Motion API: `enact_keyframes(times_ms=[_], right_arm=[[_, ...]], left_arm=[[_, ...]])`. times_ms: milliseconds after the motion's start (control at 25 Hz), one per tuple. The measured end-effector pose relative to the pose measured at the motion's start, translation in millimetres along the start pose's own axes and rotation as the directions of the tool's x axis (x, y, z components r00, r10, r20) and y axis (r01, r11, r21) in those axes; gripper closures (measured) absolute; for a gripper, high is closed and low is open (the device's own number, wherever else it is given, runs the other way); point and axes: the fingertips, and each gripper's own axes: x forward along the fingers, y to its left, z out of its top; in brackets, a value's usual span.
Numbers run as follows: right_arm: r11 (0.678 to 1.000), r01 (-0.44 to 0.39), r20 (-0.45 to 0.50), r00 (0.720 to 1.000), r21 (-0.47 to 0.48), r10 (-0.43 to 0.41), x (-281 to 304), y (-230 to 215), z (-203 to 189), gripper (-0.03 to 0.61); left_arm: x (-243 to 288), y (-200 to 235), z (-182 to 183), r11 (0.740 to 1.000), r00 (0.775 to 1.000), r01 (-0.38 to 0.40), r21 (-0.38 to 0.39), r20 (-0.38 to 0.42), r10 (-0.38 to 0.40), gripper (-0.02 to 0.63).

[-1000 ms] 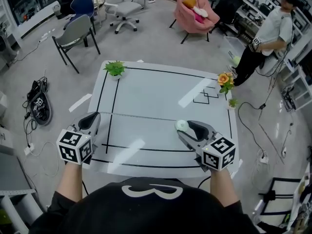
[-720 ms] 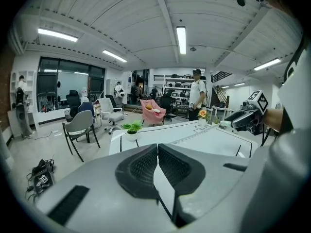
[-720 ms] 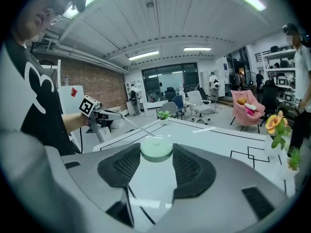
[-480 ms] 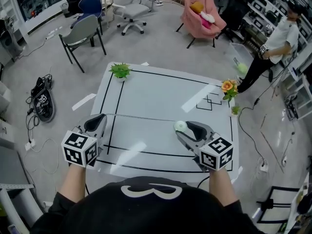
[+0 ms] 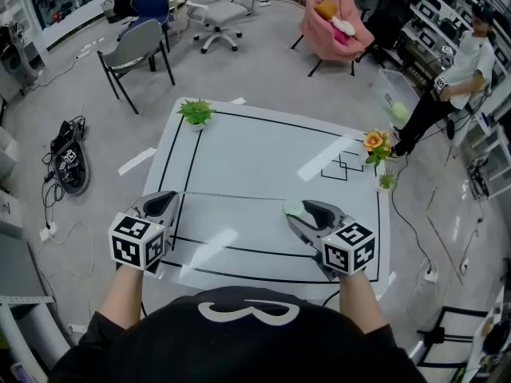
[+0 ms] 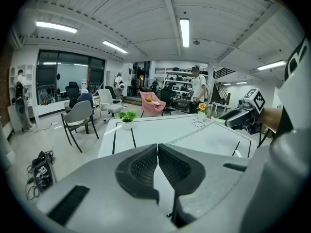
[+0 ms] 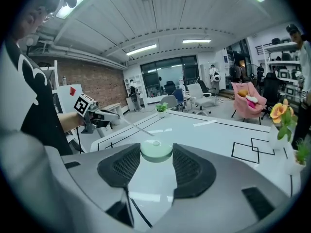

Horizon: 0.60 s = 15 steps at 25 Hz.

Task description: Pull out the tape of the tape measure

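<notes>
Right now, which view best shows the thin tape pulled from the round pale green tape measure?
Head view: the whole tape spans from left gripper to tape measure in right gripper. Right gripper view shows its far part; left gripper view, a foreshortened strip.

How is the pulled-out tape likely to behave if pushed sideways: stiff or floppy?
The tape looks thin and narrow, so it would probably bend easily under a sideways push. It runs straight between the left claw and the round case, likely only because both ends are held; released, it might sag or retract. It is probably very light.
</notes>
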Motion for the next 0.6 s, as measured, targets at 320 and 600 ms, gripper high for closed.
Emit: enact_keyframes(times_ms=[320, 600], right_arm=[[0.999, 0.031, -0.097, 0.995, 0.017, -0.03, 10, -12, -38, 0.364], [0.998, 0.063, -0.179, 0.982, 0.01, -0.06, 22, -20, -74, 0.364]], left_arm=[[20, -11, -30, 1.0, 0.995, 0.01, 0.002, -0.1, -0.01, 0.601], [40, -19, -70, 1.0, 0.979, -0.002, 0.015, -0.203, 0.004, 0.601]])
